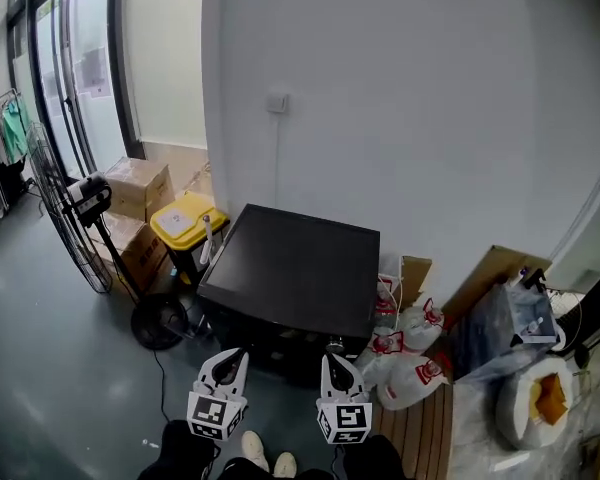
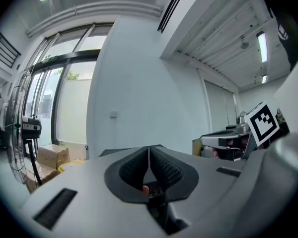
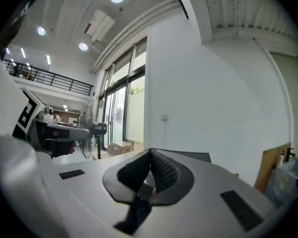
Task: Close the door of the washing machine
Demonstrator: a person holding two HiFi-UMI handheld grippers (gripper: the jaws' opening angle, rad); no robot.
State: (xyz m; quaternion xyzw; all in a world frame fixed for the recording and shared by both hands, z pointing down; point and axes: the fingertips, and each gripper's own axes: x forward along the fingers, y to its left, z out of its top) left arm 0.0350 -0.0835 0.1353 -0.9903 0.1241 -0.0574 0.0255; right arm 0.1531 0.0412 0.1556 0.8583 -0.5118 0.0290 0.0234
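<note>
The washing machine [image 1: 295, 273] is a black box against the white wall, and I look down onto its flat top. Its front face [image 1: 270, 340] is dark and foreshortened, so I cannot make out the door. My left gripper [image 1: 227, 356] hangs just in front of the machine's left part, jaws shut with nothing between them. My right gripper [image 1: 336, 360] is level with it at the machine's right part, also shut and empty. In the left gripper view the gripper [image 2: 149, 150] points over the machine's top [image 2: 110, 151]. The right gripper [image 3: 150, 155] shows the same top [image 3: 194, 155].
A standing fan [image 1: 80, 218] with a round base is left of the machine. Beside it are a yellow bin [image 1: 185, 220] and cardboard boxes [image 1: 140, 186]. Red-and-white plastic bags [image 1: 405, 353] lie at the machine's right, with wooden slats [image 1: 415, 433] and more clutter beyond.
</note>
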